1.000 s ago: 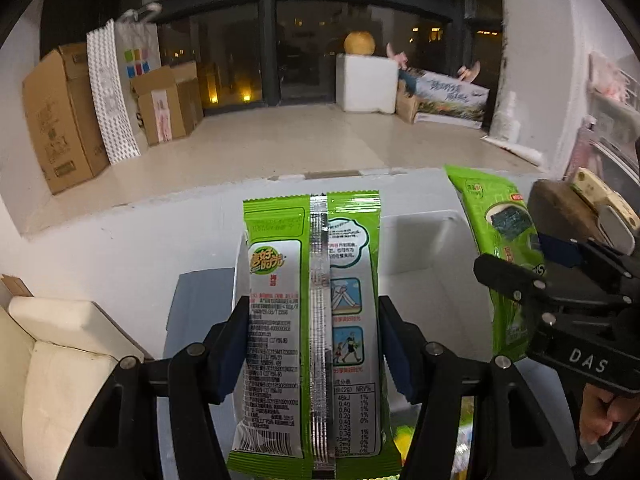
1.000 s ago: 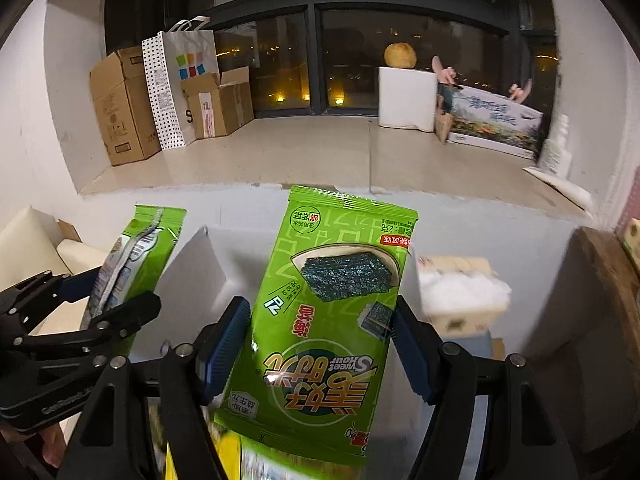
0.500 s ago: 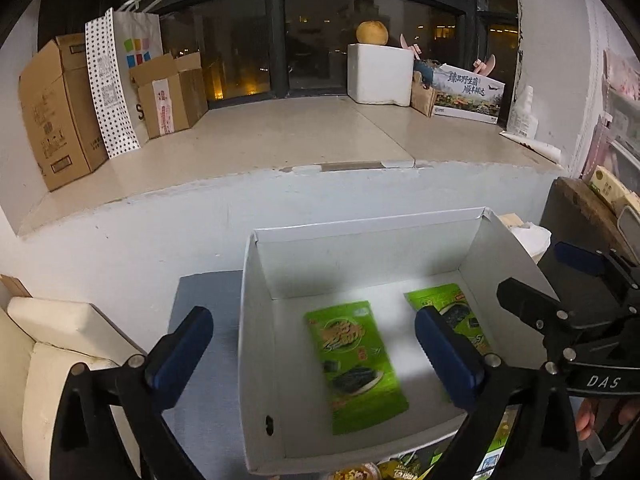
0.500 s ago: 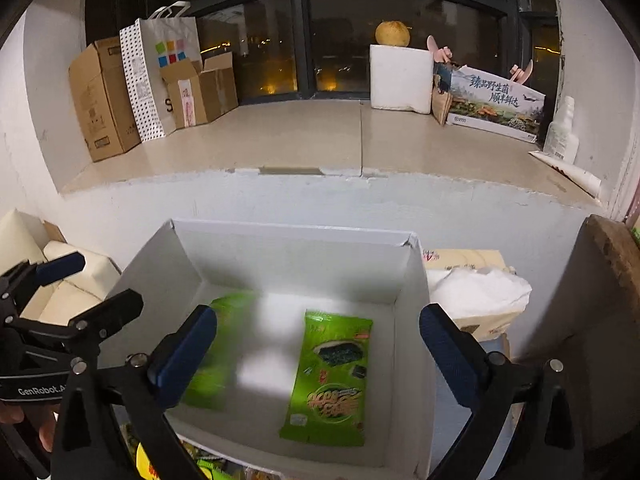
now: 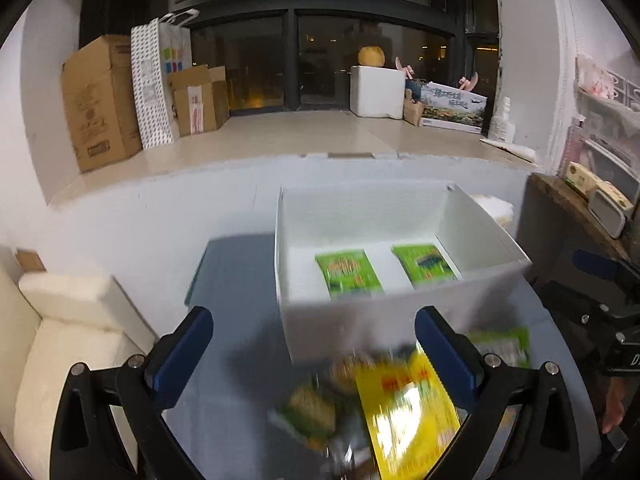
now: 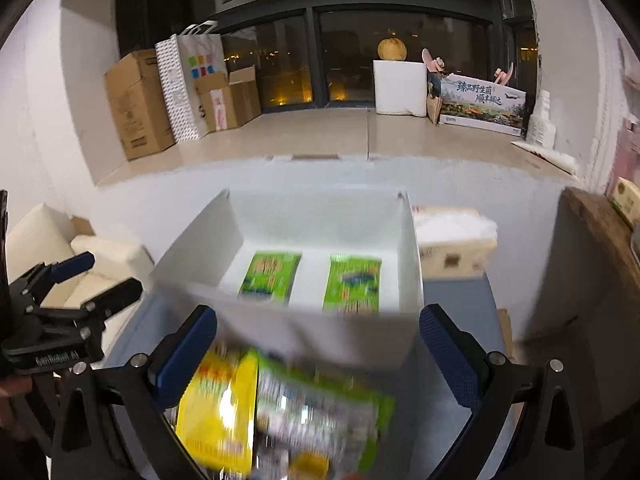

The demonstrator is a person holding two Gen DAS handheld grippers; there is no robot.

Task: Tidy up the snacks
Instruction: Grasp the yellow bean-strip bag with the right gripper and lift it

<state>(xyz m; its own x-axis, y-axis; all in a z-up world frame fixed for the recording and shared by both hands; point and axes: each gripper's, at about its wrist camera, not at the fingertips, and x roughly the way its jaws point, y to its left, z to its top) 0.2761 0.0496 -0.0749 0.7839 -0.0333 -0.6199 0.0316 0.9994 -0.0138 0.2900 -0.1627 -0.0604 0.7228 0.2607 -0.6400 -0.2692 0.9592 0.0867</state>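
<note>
Green seaweed packets (image 5: 347, 273) and (image 5: 424, 265) are lying flat, side by side, on the floor of the white box (image 5: 484, 240), and I am now reaching for the loose pile of snacks (image 6: 280, 412) in front of it. My left gripper (image 5: 314, 354) and right gripper (image 6: 318, 354) have just been opening and are gaping wide, nothing between the pads. I am judging the yellow packet (image 5: 404, 408) the easiest next pick: I am aiming to straddle its long edges squarely, away from its neighbours, so only one packet comes up.
</note>
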